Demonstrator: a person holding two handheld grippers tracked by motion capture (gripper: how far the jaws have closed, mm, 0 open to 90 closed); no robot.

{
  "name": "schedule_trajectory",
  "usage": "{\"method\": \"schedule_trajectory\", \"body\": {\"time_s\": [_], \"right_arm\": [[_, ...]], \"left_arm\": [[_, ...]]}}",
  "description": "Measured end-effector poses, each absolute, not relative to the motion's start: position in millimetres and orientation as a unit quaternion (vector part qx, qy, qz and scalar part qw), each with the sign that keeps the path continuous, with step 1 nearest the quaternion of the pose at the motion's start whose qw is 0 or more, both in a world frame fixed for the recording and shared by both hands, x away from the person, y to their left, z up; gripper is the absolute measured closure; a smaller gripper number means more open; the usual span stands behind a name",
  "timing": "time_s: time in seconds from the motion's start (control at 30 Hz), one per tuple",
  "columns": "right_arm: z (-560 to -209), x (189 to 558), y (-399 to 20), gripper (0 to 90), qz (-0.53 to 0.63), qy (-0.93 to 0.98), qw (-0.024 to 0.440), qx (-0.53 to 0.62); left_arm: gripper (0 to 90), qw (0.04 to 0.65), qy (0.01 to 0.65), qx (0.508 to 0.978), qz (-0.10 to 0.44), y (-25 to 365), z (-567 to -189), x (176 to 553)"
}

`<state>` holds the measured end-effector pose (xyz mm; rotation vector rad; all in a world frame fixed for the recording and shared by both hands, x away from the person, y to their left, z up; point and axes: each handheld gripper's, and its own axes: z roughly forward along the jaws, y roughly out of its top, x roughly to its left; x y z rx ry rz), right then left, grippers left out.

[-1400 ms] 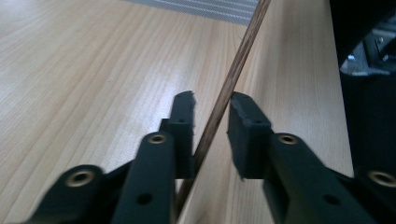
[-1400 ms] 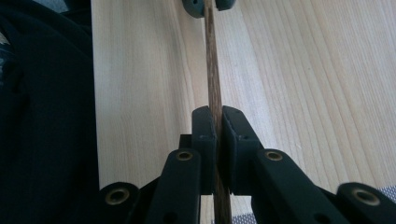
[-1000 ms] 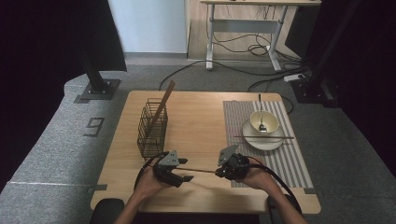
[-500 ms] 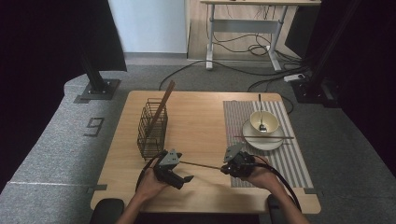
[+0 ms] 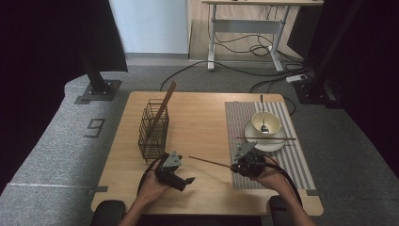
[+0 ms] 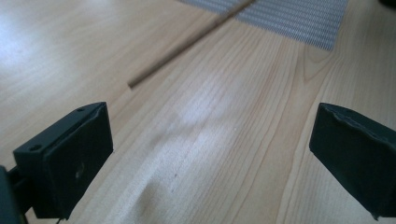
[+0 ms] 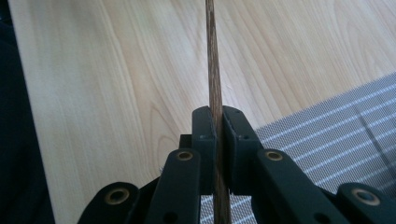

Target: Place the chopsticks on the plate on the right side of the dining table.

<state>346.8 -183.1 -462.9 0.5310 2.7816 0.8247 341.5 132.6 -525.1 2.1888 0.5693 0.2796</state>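
Observation:
My right gripper [image 5: 236, 165] [image 7: 215, 116] is shut on a thin brown chopstick [image 5: 209, 161] [image 7: 211, 56] at the left edge of the striped placemat [image 5: 296, 162]. The stick points left over the wooden table [image 5: 202, 117]. My left gripper [image 5: 185, 180] [image 6: 210, 158] stands wide open near the table's front, nothing between its jaws. The chopstick's free tip [image 6: 187, 44] lies ahead of it, apart from both jaws. A wire basket [image 5: 153, 126] holds another leaning chopstick [image 5: 164, 103].
On the placemat [image 6: 280, 14] [image 7: 327, 140] a white bowl [image 5: 266, 123] with a spoon sits on a plate [image 5: 251, 134], and a third chopstick [image 5: 266, 138] lies across the plate's front. Black stands and cables surround the table.
The right gripper has shifted slightly right with the chopstick. The stick's free end has swung up and away from the left gripper, which stays open.

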Motion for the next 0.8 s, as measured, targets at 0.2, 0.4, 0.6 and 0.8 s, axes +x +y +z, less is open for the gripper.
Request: {"method": "schedule_trajectory", "body": {"time_s": [0.2, 0.4, 0.6, 0.8], "right_arm": [[-465.6, 351.4, -192.8, 83.0, 0.277, 0.934, 0.105, 0.2], [-468.8, 355.9, -205.0, 83.0, 0.28, 0.926, 0.115, 0.225], [-470.8, 360.4, -219.4, 83.0, 0.284, 0.917, 0.121, 0.253], [-471.8, 365.7, -232.1, 83.0, 0.287, 0.908, 0.13, 0.277]], "left_arm": [[0.0, 0.399, 0.23, 0.881, 0.11, 129.3, -532.7, 342.4], [0.0, 0.38, 0.235, 0.888, 0.11, 127.6, -539.7, 344.4], [0.0, 0.36, 0.233, 0.897, 0.111, 124.3, -544.9, 344.8], [0.0, 0.344, 0.227, 0.904, 0.112, 122.6, -548.9, 345.4]]}}
